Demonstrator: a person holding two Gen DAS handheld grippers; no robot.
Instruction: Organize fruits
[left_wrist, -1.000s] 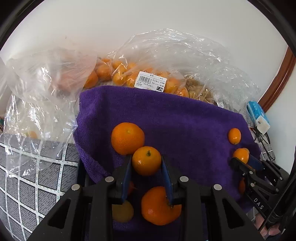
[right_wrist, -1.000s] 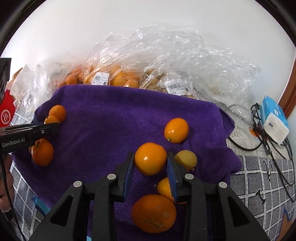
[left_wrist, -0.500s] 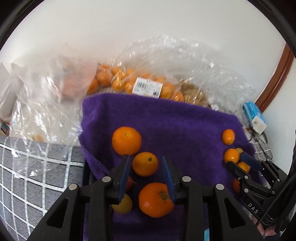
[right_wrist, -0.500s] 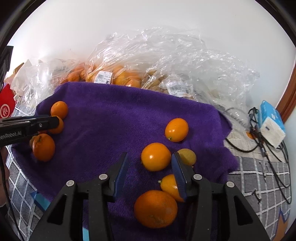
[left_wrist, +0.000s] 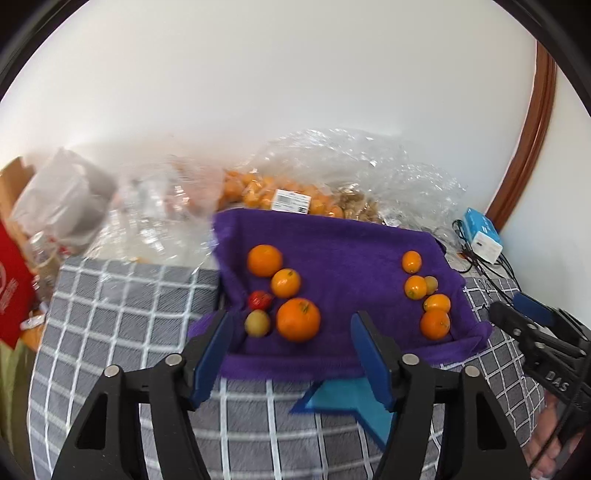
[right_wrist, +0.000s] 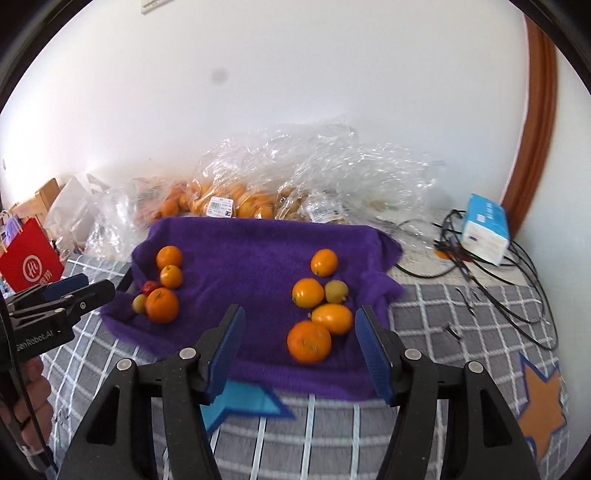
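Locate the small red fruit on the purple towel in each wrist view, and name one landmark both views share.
Left wrist view: the small red fruit lies left of centre, near the purple towel's left edge, just above a yellow-green fruit.
Right wrist view: the same fruit shows at far left, partly hidden behind an orange.
Shared landmark: the blue-and-white box beyond the towel's right side.

Both grippers, left (left_wrist: 291, 354) and right (right_wrist: 300, 349), released their oranges and pulled back.

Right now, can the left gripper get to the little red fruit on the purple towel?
Probably yes. The left gripper is open and empty, and the little red fruit lies just ahead. A yellow-green fruit and a big orange crowd it, so grabbing it alone looks tricky.
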